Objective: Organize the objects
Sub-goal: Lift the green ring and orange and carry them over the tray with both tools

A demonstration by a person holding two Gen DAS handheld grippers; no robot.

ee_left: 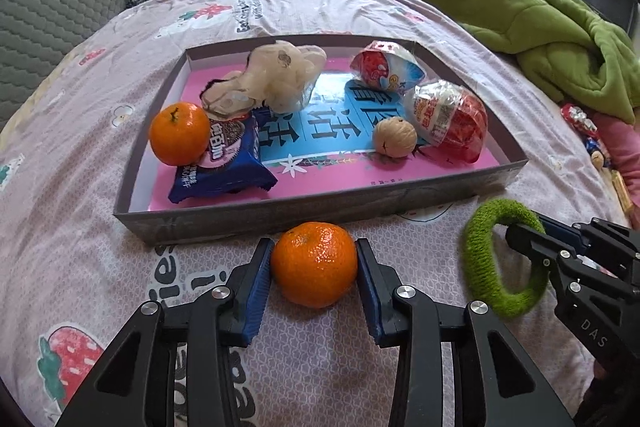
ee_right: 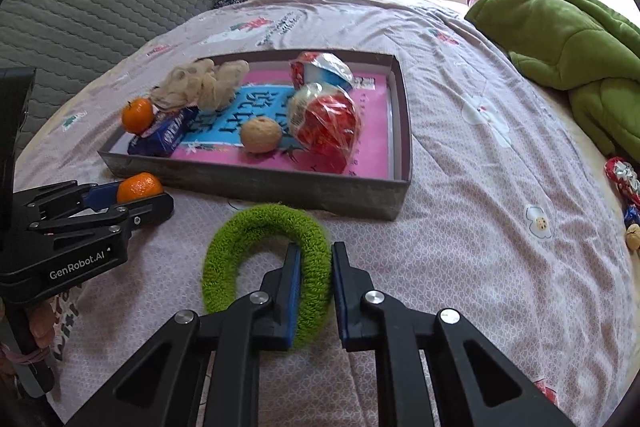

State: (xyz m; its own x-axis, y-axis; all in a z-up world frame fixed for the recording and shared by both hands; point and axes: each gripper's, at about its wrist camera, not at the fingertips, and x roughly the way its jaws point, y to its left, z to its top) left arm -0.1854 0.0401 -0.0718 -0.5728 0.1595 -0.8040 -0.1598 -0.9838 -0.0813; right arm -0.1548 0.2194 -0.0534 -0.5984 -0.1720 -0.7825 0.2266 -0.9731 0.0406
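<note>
Gripping tangerine [ee_left: 314, 263] in left gripper [ee_left: 315, 277], right gripper [ee_right: 316, 285] pinching green ring [ee_right: 267, 269]

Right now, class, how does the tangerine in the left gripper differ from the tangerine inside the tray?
The gripped tangerine lies on the bedsheet outside the tray; the tray tangerine sits inside, leaning on a blue biscuit packet. The first is clamped by the left gripper; the second is free. Both are orange, round, unpeeled.
</note>
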